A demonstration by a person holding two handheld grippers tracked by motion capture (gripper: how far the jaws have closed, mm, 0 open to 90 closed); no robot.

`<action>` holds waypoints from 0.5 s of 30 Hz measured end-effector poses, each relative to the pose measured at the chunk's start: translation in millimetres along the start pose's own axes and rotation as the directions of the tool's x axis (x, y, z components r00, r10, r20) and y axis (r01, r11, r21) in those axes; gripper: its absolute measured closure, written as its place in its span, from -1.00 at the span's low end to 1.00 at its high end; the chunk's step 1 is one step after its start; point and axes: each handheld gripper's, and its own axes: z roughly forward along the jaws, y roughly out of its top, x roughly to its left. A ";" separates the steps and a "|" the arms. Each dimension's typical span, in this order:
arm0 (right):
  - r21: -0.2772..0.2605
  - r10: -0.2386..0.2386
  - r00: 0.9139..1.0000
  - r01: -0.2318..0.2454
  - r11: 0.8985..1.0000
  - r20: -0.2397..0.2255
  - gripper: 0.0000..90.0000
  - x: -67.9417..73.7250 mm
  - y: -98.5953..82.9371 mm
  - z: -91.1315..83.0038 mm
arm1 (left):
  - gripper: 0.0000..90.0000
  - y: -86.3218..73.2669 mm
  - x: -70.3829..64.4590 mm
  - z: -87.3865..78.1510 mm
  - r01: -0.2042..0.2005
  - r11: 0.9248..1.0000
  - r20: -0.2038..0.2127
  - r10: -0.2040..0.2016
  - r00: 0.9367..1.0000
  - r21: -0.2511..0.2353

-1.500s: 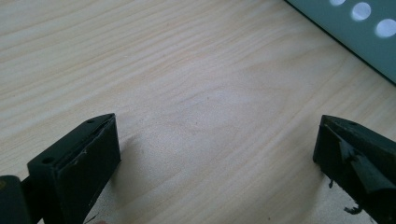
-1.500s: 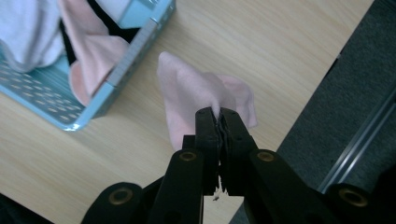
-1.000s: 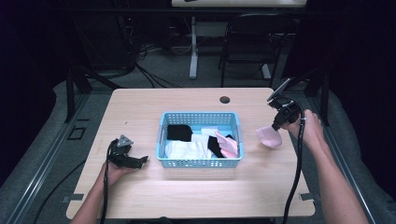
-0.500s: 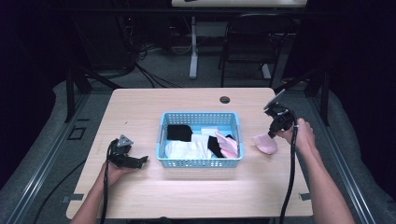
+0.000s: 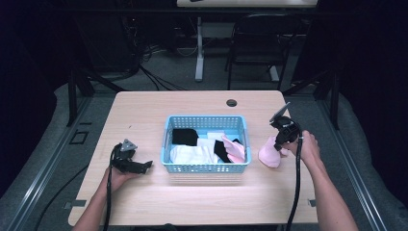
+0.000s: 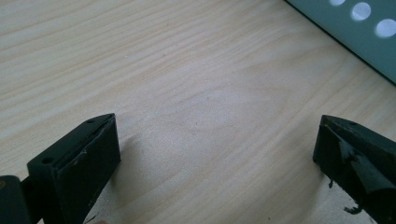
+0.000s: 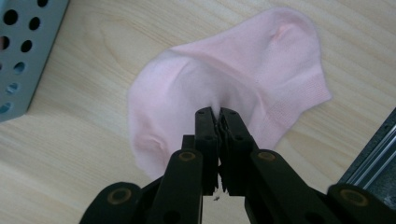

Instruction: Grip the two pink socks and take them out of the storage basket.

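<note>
A pale pink sock [image 5: 267, 157] [image 7: 275, 65] lies on the wooden table just right of the blue basket [image 5: 207, 119]. My right gripper [image 5: 278, 145] [image 7: 218, 113] points down onto it, shut on a pinch of fabric near the sock's middle, which puckers up. The basket holds a black sock [image 5: 184, 136], white cloth [image 5: 190, 155] and another pink sock [image 5: 235, 150]. To the basket's left, my left gripper [image 5: 147, 165] [image 6: 217, 135] rests low over bare table, with its jaws wide apart and nothing between them.
The basket's perforated wall shows at the corner of each gripper view [image 6: 359, 28] [image 7: 18, 56]. A round cable hole [image 5: 231, 102] sits at the table's far edge. The table's right edge [image 7: 373, 158] runs close to the pink sock. A chair [image 5: 255, 43] stands beyond the table.
My right gripper has come down and toward the person with the pink sock, which now spreads on the table. The left gripper has stayed still.
</note>
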 end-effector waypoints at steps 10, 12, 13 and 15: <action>-0.053 -0.010 1.000 0.009 0.999 -0.020 0.34 0.5 -7.1 -12.0 | -0.99 0.0 0.0 0.0 0.000 1.000 0.000 0.000 1.000 0.000; -0.079 -0.007 1.000 0.005 0.997 -0.020 0.04 2.6 -8.0 -21.9 | -0.99 0.0 0.0 0.0 0.000 1.000 0.000 0.000 1.000 0.000; -0.093 -0.010 1.000 0.008 0.996 -0.017 -0.07 3.8 -8.4 -27.4 | -0.99 0.0 0.0 0.0 -0.001 1.000 0.000 0.001 1.000 0.000; -0.117 -0.021 0.999 0.018 0.993 -0.024 -0.33 5.5 -8.5 -38.0 | -0.99 0.0 0.0 0.0 0.000 1.000 0.000 0.000 1.000 0.000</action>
